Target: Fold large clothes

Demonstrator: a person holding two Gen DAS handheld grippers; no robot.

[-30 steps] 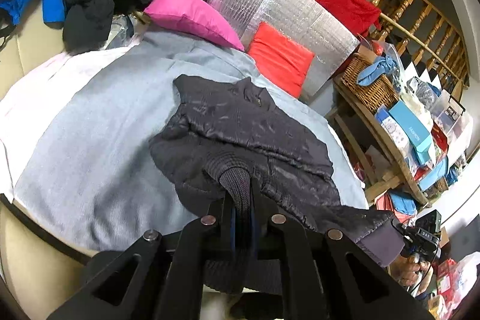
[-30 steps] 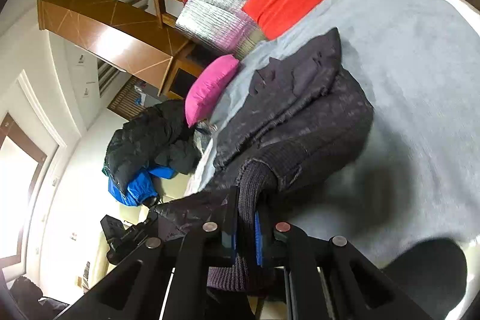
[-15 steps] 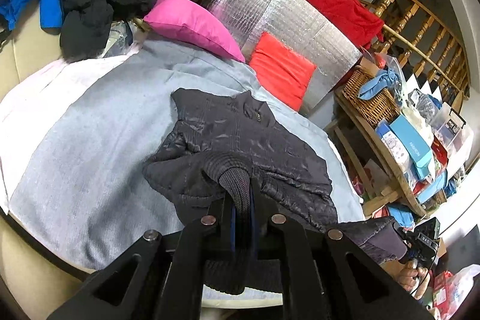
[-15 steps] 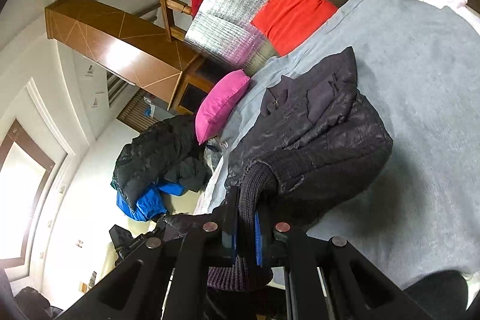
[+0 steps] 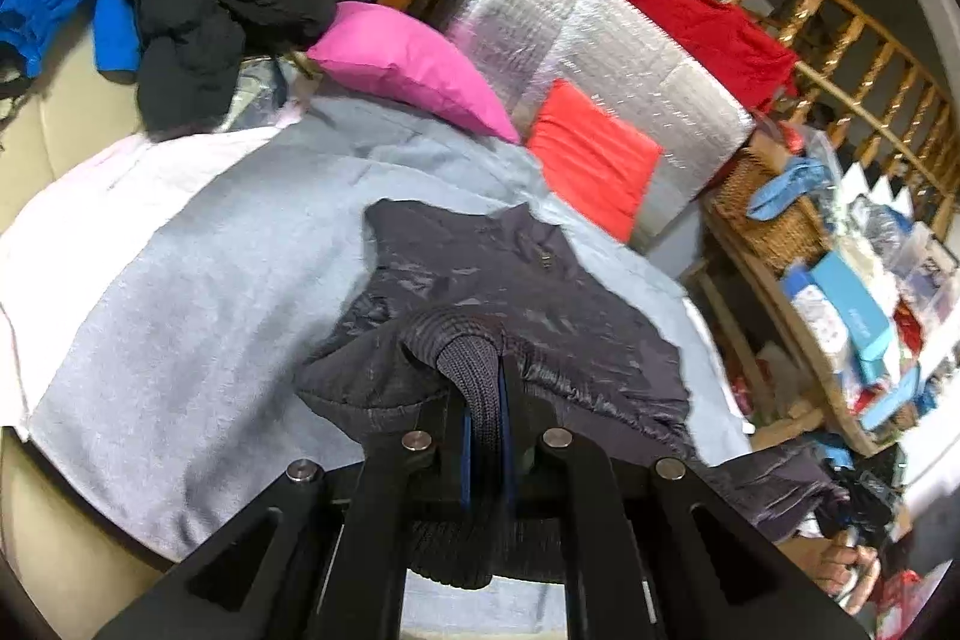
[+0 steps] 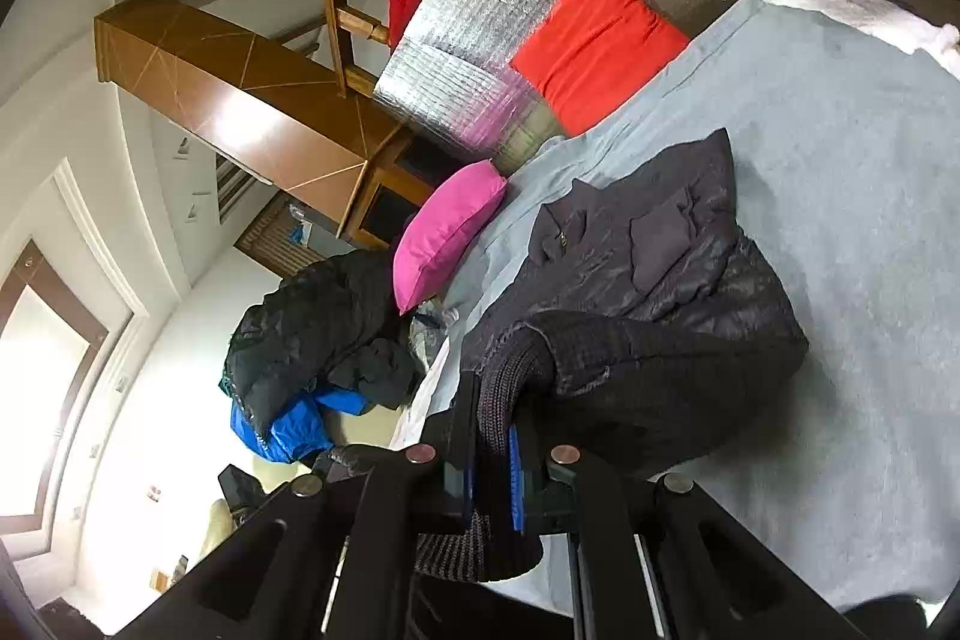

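Ribbing fills the near foreground of both wrist views: the left tool [image 5: 485, 436] is clamped tight on a ribbed knit hem band [image 5: 462, 340] of the dark grey quilted puffer jacket [image 5: 480, 280], and the right tool [image 6: 489, 466] is pinched in the same way on another stretch of that band, with no gap showing between either pair of blue pads and the cloth. Both grips hold the hem raised above the pale grey blanket [image 5: 198, 280] that covers the bed, while the collar end of the jacket lies flat on the blanket farther off. Judging by this, the fold is in its early middle: the bottom edge is lifted and doubled toward the chest, but it is not yet laid down, and any further fold and smoothing remain. At the far end of the bed sit a bright pink cushion [image 5: 408, 70] on the left and an orange-red cushion [image 5: 591, 154] to its right, against a silver foil panel [image 5: 600, 46].

The sleeves are hard to make out; one seems tucked across the chest. The jacket's underside and the near edge of the bed are hidden behind the tool bodies.
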